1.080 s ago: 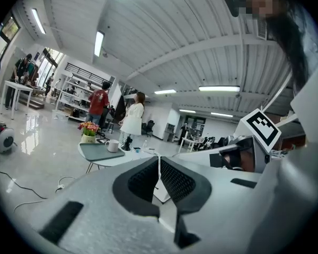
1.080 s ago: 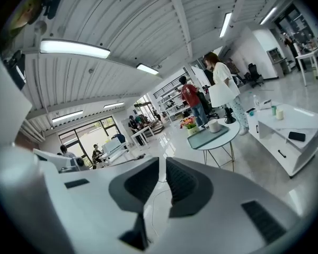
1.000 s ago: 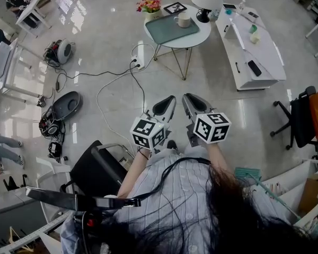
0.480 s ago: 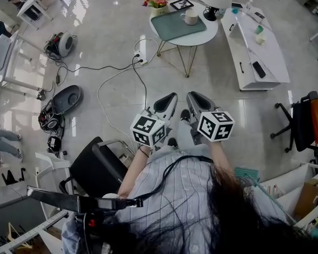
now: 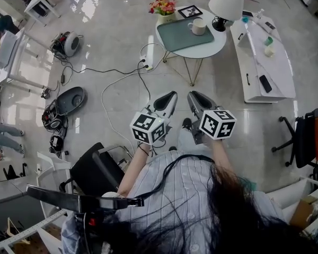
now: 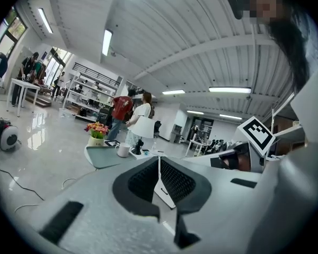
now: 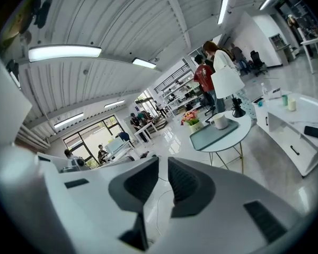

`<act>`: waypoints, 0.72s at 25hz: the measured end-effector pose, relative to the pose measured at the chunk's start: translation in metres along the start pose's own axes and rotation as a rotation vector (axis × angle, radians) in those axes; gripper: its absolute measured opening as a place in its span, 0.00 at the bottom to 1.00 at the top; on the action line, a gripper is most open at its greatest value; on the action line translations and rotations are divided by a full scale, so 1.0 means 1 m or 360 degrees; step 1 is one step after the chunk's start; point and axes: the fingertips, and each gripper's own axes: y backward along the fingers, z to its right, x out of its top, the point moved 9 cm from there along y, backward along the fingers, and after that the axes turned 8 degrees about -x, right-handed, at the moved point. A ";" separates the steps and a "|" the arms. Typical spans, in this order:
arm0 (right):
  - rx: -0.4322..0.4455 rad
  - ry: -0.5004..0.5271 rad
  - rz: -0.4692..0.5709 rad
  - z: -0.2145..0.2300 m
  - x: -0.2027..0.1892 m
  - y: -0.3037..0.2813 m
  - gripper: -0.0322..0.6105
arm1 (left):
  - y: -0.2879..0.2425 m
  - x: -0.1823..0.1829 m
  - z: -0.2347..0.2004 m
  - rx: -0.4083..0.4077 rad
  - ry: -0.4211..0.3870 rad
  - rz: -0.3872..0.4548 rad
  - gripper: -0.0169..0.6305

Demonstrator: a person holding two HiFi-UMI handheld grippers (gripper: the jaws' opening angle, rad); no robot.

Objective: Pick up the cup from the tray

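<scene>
Closer now: the round worktop [image 5: 214,46] has slid down the head view toward the person since a second ago, and everything on it shows larger, while both grippers hold the same spot in front of the striped shirt. And there's the cup [image 5: 198,26], white, upright on the round worktop, on the far right corner of the grey-green tray [image 5: 176,37] that covers the middle of that worktop. Untouched, nothing near it!

The left gripper [image 5: 171,96] and the right gripper [image 5: 194,95] hang side by side over the floor, well short of the round worktop, both pointing up the picture toward it. Look along the left gripper: its fingers are clenched, tips meeting, nothing pinched between them, with the round worktop ahead and off to the left. The right gripper's fingers are closed down too, just a sliver of floor showing between the pads and nothing caught there. From it the round worktop sits ahead and to the right.

At the far edge of the round worktop stand a pot of flowers [image 5: 163,7] on the left, a small picture frame [image 5: 190,11] beside it, and a white-shaded lamp [image 5: 226,1] at the right edge. Just right of the round worktop runs a long white worktop [image 5: 265,62]. Well left of the round worktop, a dark grey rounded device [image 5: 71,99] lies on the floor.
</scene>
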 end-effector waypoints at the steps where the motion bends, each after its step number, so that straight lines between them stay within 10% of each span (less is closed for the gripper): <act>1: 0.0016 -0.0002 -0.0003 0.003 0.007 -0.006 0.14 | -0.008 0.004 -0.003 0.0001 0.0002 0.0002 0.05; 18: 0.0077 0.0012 -0.0060 0.087 0.083 -0.078 0.14 | -0.134 0.038 -0.049 0.0004 -0.0066 -0.0065 0.05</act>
